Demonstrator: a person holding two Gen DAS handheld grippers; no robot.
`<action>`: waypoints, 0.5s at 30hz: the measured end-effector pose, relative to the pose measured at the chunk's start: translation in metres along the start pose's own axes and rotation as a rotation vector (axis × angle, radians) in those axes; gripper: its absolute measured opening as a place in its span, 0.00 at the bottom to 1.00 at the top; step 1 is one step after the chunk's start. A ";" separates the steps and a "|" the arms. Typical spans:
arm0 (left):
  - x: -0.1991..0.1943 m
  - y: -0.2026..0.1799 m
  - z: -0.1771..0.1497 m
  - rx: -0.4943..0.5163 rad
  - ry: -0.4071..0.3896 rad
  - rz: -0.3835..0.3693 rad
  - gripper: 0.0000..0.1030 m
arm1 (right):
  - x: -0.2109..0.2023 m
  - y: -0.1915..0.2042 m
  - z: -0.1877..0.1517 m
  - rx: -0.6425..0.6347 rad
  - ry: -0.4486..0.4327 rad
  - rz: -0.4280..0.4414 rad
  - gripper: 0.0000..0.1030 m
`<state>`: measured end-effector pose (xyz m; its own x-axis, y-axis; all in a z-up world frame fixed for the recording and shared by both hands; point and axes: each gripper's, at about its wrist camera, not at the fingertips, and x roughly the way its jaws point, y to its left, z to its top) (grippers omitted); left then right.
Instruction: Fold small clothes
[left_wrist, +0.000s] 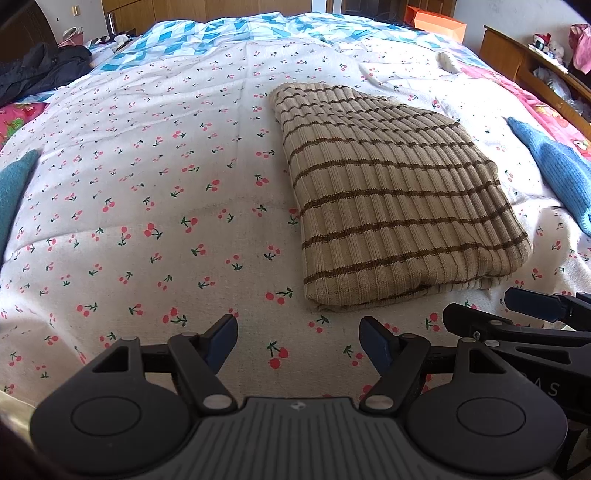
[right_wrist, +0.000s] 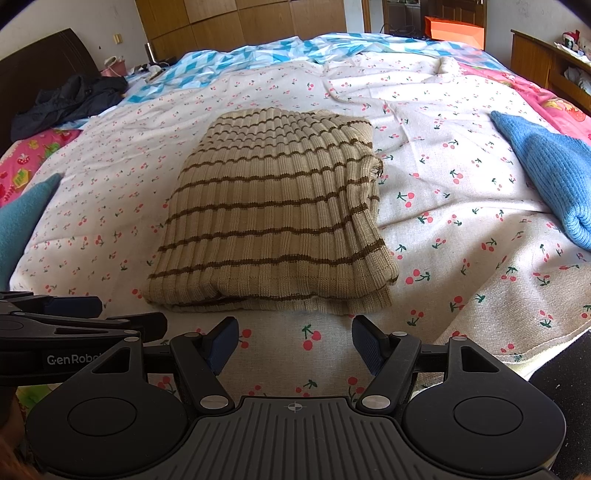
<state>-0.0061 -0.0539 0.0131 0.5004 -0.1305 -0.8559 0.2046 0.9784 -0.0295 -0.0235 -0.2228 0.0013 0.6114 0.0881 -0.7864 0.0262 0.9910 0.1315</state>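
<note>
Right wrist view: left hand-held gripper (right_wrist: 74, 314) reads "GenRobo".

Wooden wardrobe (right_wrist: 240, 22), dark headboard (right_wrist: 40, 55), daylit bed (right_wrist: 424, 122)

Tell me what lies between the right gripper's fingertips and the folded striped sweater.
Only bare cherry-print sheet. In the right wrist view the right gripper is open and empty, short of the near edge of the folded striped sweater, with nothing lying on that strip.
</note>
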 end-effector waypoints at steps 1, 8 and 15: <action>0.000 0.000 0.000 0.000 0.001 0.000 0.75 | 0.000 0.000 0.000 0.000 0.001 -0.001 0.67; 0.001 0.000 0.001 -0.004 0.006 -0.003 0.75 | 0.000 0.001 0.000 0.001 0.003 -0.003 0.67; 0.001 0.001 0.001 -0.007 0.010 -0.006 0.75 | 0.000 0.001 0.000 0.001 0.004 -0.004 0.67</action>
<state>-0.0048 -0.0535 0.0124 0.4910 -0.1349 -0.8607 0.2016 0.9787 -0.0384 -0.0237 -0.2216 0.0015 0.6078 0.0847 -0.7896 0.0294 0.9912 0.1289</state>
